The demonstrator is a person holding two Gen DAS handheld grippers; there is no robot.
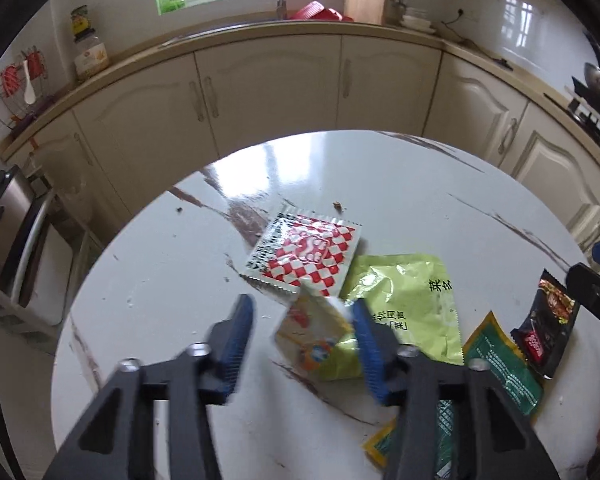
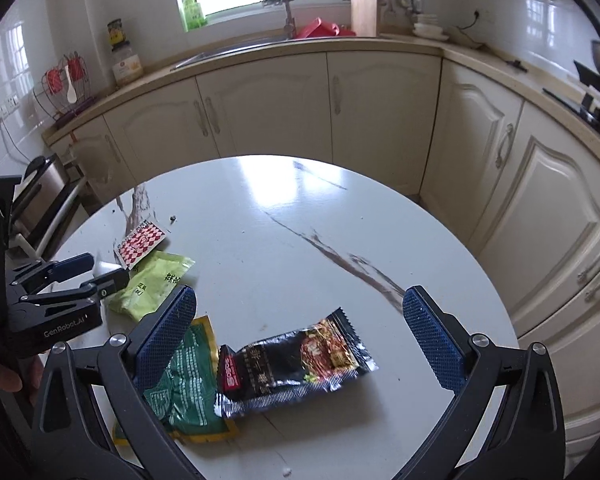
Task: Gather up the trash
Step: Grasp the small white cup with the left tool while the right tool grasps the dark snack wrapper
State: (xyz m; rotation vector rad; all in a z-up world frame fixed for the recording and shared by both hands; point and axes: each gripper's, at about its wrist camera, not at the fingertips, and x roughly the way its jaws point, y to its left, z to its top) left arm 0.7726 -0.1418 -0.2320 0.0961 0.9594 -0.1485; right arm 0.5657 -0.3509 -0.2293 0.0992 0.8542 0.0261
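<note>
Several wrappers lie on a round white marbled table [image 1: 160, 280]. My left gripper [image 1: 302, 304] hangs low over a small yellow and white packet [image 1: 316, 340]. The packet sits between the pads: the right pad is at its edge and the left pad stands clear of it. Just beyond lie a red and white checkered sachet [image 1: 308, 256] and a light green packet [image 1: 404, 292]. My right gripper [image 2: 300, 294] is wide open above a black snack wrapper [image 2: 300, 360], with nothing in it. A dark green packet [image 2: 184, 384] lies under its left finger.
Cream kitchen cabinets [image 2: 380, 104] and a counter with a sink curve around behind the table [image 2: 280, 220]. A steel pedal bin [image 1: 8, 220] stands on the floor to the left. Small crumbs [image 1: 338, 206] dot the tabletop past the sachet.
</note>
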